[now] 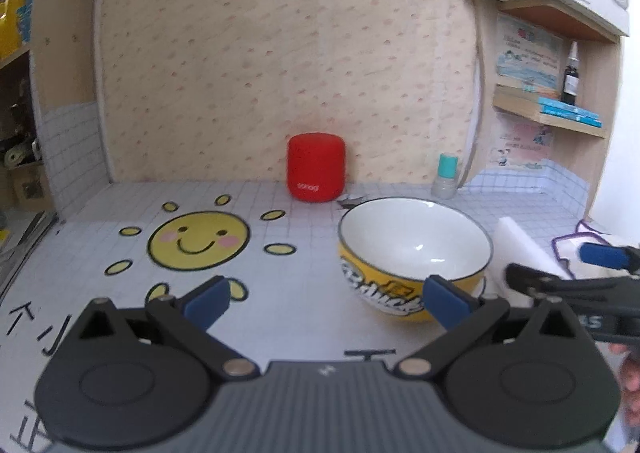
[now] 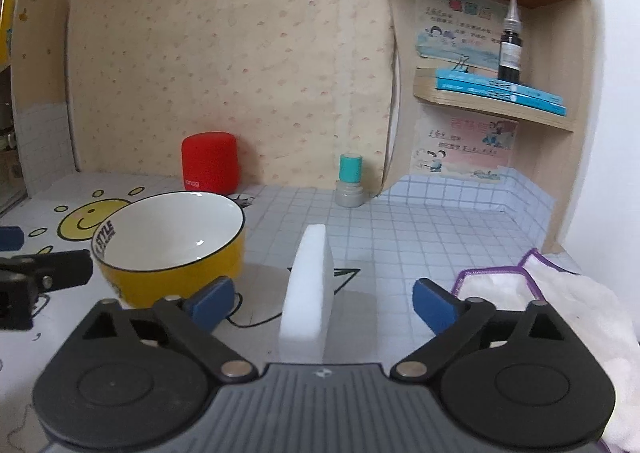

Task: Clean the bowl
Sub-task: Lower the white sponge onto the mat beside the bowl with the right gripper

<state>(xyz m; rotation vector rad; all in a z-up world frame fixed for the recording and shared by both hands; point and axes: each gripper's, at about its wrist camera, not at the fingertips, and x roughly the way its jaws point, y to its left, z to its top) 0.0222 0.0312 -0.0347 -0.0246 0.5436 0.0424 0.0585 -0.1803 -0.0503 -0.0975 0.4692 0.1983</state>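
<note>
Yellow bowl (image 1: pixel 414 253) upright on the counter (image 1: pixel 280 317), bare counter to its left. Left hand-held gripper (image 1: pixel 326 303) spread wide, empty; right hand-held gripper (image 2: pixel 324 299) likewise, straddling the upright white sponge (image 2: pixel 308 289) untouched. Only in the right view: white cloth (image 2: pixel 560 305) near the counter's right edge.

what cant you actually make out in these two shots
- Bowl lettering: left wrist view, blurred and partly behind the left gripper finger.
- Cloth: right wrist view, cut off by the frame edge and the right gripper body.
- Sponge base: hidden by the same body.
- Bottle label: too small.
</note>
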